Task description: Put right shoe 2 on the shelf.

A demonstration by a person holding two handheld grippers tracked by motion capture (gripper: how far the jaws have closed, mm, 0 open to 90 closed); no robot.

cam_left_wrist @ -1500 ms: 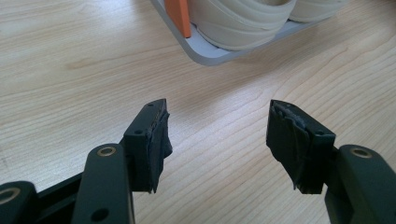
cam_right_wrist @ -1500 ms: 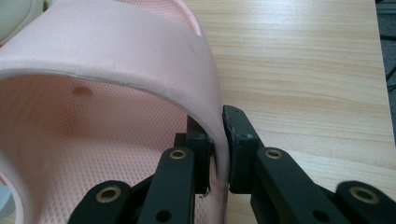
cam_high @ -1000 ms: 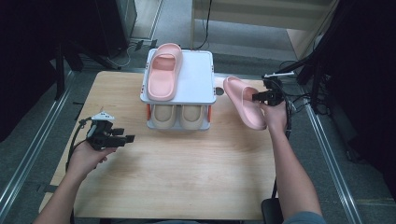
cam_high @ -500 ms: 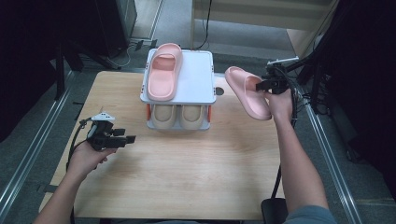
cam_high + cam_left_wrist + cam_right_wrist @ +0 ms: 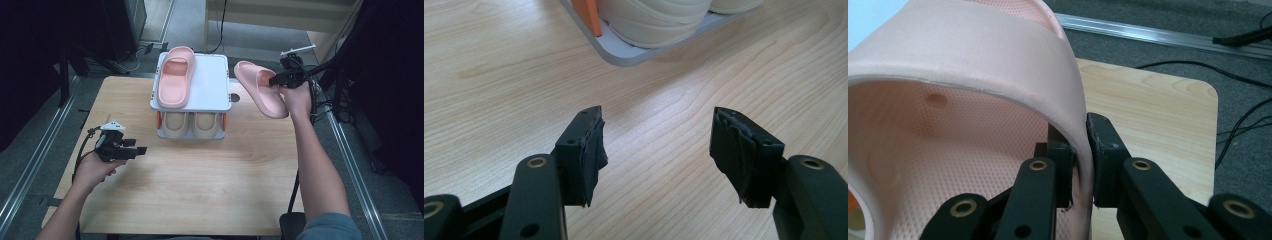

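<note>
A small two-level shoe rack stands at the table's back middle. One pink slipper lies on the left of its white top shelf. Two beige slippers fill the lower shelf; one beige slipper shows on the grey base in the left gripper view. My right gripper is shut on the side wall of a second pink slipper, held tilted in the air just right of the rack; its strap looms close in the right gripper view, pinched by my right gripper. My left gripper rests open over bare wood at the left.
The wooden table has open room across its front and left. A dark round hole sits in the tabletop right of the rack. Metal rails run along both table sides, and cables lie on the grey floor.
My right gripper has lifted the pink slipper up and back, closer to the rack's top shelf. The left gripper has stayed still.
</note>
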